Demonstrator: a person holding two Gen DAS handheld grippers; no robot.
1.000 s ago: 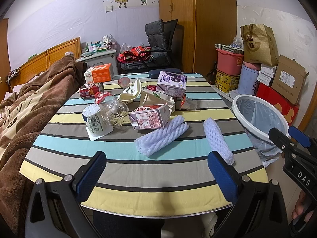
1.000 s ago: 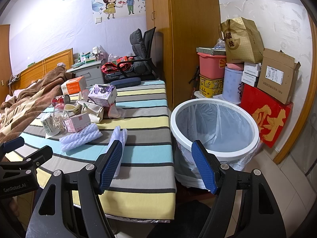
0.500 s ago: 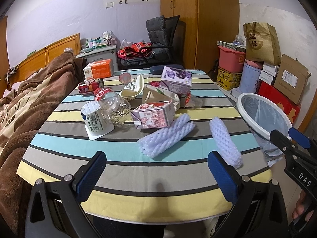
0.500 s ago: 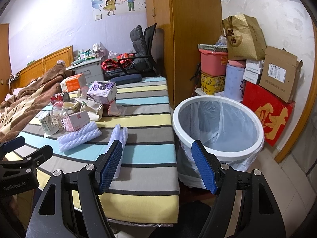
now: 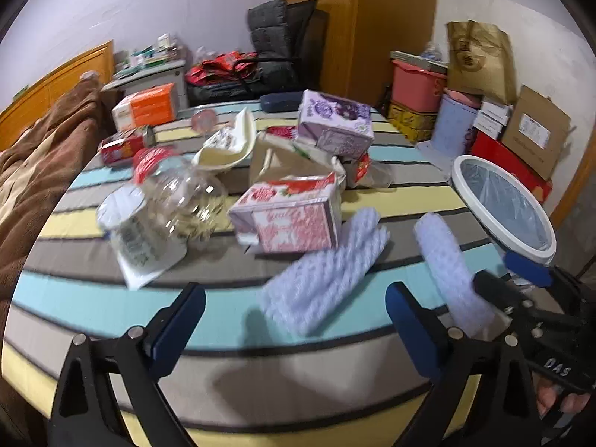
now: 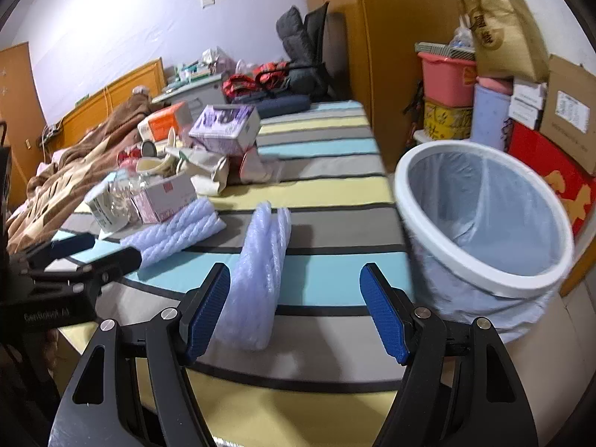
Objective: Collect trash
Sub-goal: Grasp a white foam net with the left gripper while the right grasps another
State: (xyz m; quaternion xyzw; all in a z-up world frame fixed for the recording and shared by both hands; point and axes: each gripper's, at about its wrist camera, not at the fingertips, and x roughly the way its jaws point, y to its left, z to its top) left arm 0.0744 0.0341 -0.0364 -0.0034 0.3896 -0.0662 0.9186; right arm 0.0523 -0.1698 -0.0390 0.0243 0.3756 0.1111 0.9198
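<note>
A: Where does the trash lie?

B: On the striped worktop [image 5: 111,290]. Nearest are two white foam net sleeves: a wide one [image 5: 327,264] and a narrow one [image 6: 260,264]. Behind them stands a pink carton [image 5: 290,219], with a clear plastic bottle [image 5: 178,201] and a crushed paper cup [image 5: 134,234] to its left. Farther back are a purple box [image 5: 335,123], an orange box [image 5: 145,108] and a red can [image 5: 123,145].

A: And the bin?

B: A white bin with a pale liner [image 6: 484,219] stands just beside the worktop's right edge.

A: The left tool?

B: The left tool [image 5: 294,320] hangs over the near edge, jaws wide but closing; the wide sleeve's near end lies in line between them, and the pads press on nothing.

A: The right one?

B: The right tool [image 6: 298,309] is released, jaws spread. The narrow sleeve's near end lies just beside its left pad [image 6: 208,313]; whether they touch I cannot tell.
</note>
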